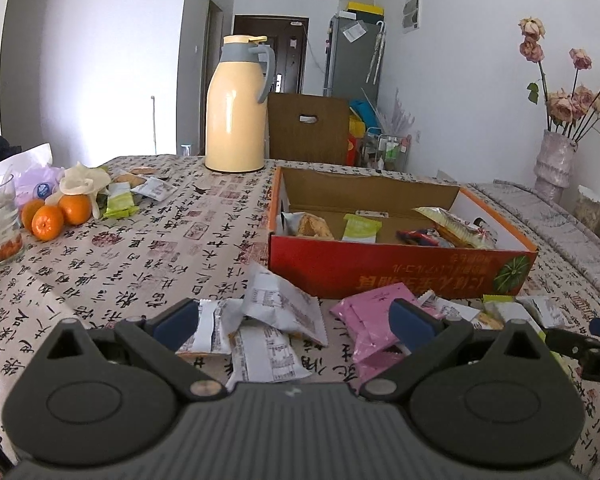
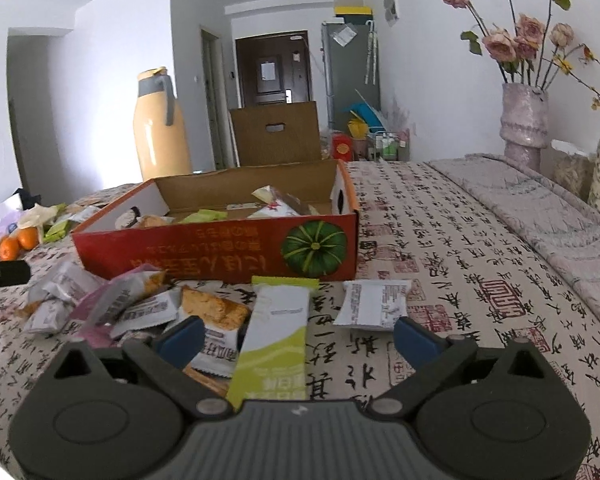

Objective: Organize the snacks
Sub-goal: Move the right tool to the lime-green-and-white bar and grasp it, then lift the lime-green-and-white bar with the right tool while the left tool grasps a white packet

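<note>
A red cardboard box [image 1: 396,270] [image 2: 220,254] stands open on the table with several snack packets inside. In front of it lies a loose pile of packets. In the left wrist view my left gripper [image 1: 296,318] hangs open low over grey-white packets [image 1: 284,304], with a pink packet [image 1: 368,316] by its right finger. In the right wrist view my right gripper [image 2: 298,338] stands open around a long green-and-white packet [image 2: 274,340]; the pads do not touch it. A biscuit packet [image 2: 214,312] lies by its left finger, and a white packet [image 2: 374,304] lies just ahead on the right.
A yellow thermos jug [image 1: 236,112] stands behind the box. Oranges [image 1: 56,214], a glass [image 1: 0,220] and more packets [image 1: 120,198] sit at the far left. A vase of dried roses [image 2: 524,120] stands at the right, beside a folded quilt [image 2: 548,216].
</note>
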Tool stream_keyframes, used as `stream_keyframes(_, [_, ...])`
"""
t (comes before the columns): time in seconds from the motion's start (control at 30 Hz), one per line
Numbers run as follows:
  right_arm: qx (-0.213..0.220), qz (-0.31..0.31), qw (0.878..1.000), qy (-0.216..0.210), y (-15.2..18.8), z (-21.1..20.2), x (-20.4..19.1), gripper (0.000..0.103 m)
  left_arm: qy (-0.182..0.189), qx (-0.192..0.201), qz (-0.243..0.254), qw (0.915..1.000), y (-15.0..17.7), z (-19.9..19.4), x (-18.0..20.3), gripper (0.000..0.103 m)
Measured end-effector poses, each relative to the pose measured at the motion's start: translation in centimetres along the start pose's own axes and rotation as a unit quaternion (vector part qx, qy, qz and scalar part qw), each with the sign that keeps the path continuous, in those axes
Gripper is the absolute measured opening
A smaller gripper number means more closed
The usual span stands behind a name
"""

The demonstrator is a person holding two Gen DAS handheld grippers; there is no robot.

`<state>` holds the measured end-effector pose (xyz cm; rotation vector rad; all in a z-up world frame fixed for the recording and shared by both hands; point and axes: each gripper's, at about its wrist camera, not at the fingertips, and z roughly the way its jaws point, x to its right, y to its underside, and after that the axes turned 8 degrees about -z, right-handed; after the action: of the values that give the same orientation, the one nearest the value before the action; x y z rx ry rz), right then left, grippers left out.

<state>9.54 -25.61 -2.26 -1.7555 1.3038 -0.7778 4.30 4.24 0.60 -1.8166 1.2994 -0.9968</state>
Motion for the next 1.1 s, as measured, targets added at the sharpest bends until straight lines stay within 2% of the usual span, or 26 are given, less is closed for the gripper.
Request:
stream_keyframes(0.27, [-0.028, -0.011, 1.0, -0.006, -0.1, 1.8, -0.6, 0.083, 0.003, -0.009, 0.002, 1.0, 0.3, 0.5, 0.0, 0.103])
stream_keyframes(0.43, [-0.053, -0.014, 0.998, -0.008, -0.4, 3.6, -0.7, 0.061, 0.0, -0.013, 0.002, 0.9999, 0.4, 0.6, -0.4, 0.103])
stream_keyframes(0.6, [-0.075, -0.036, 0.997, -0.007, -0.4, 5.1, -1.6, 0.047, -0.004, -0.016, -0.003, 0.9999, 0.5, 0.7, -0.9, 0.103])
stream_keyframes(0.67, [-0.074, -0.045, 0.996, -0.006, -0.2, 5.3, -2.0, 0.046, -0.005, -0.016, -0.004, 0.9998, 0.5, 0.8, -1.0, 0.103])
stream_keyframes(0.7, [-0.072, -0.048, 0.996, -0.008, -0.2, 5.3, -2.1, 0.041, -0.006, -0.017, -0.005, 0.9998, 0.5, 0.8, -1.2, 0.103])
stream_keyframes(0.97, [-0.054, -0.049, 0.997, 0.0, 0.1, 4.9, -2.4, 0.034, -0.016, -0.02, -0.013, 0.9996, 0.3, 1.0, -1.9, 0.103])
stream_keyframes(1.1, [-0.027, -0.029, 0.999, 0.002, -0.2, 3.8, -1.9, 0.034, -0.028, -0.023, -0.012, 0.9993, 0.0, 1.3, -2.6, 0.103])
